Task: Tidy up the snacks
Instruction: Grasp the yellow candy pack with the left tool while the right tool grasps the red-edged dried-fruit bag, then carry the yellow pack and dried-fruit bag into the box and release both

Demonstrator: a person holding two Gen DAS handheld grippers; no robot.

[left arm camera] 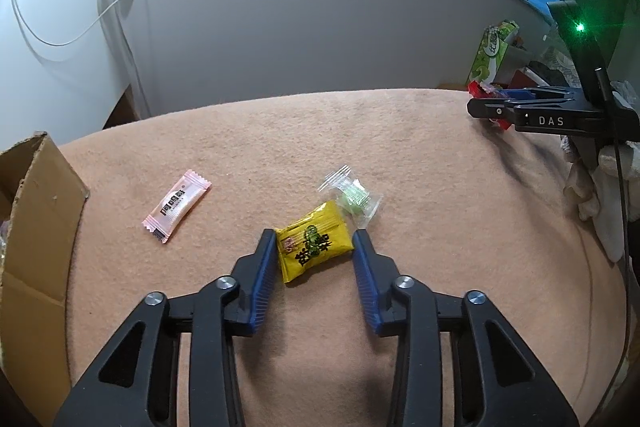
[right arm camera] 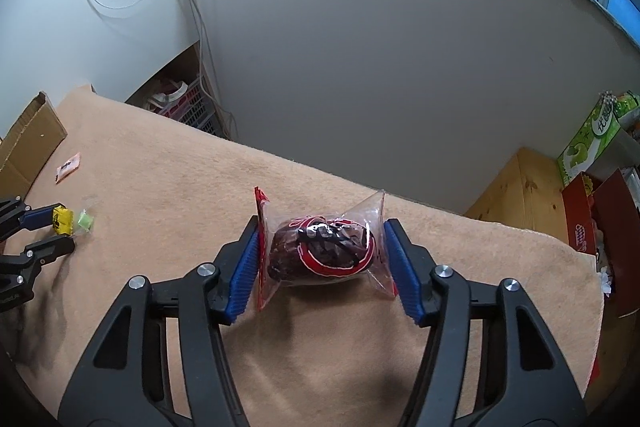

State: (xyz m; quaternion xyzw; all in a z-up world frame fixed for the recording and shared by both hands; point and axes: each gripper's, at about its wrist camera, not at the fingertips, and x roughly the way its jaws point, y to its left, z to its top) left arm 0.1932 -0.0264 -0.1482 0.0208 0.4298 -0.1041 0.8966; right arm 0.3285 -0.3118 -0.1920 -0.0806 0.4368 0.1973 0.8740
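A: Near the middle of the counter [left arm camera: 400, 147], which is covered in a peach fleece cloth, a small yellow foil snack packet with a green cartoon print [left arm camera: 314, 241] is seen lying flat between the blue pads of the left claw [left arm camera: 315, 247]. Are the pads pressing on it?

B: That cannot be told for certain. The packet's sides are met or nearly met by both pads, but no crumpling is visible. The packet's long axis runs roughly across the gap, so it would be squeezed end to end.

A: And toward the counter's right edge?

B: A clear plastic wrapper with red trim, holding a dark reddish lump [right arm camera: 322, 253], is straddled by the right claw [right arm camera: 321, 255]. Its crimped ends point at the two pads; the left pad appears to touch the red end, and the right end is met or almost met. A firm grasp is not shown.

A: What else is left out?

B: A clear-wrapped pale green sweet [left arm camera: 354, 197] lies just beyond the yellow packet, touching it. A pink sachet with dark lettering [left arm camera: 176, 205] lies toward the left edge, near the brown cardboard box [left arm camera: 36, 227] standing there. Both are nearer the left claw, so they would likely be collected from that side.
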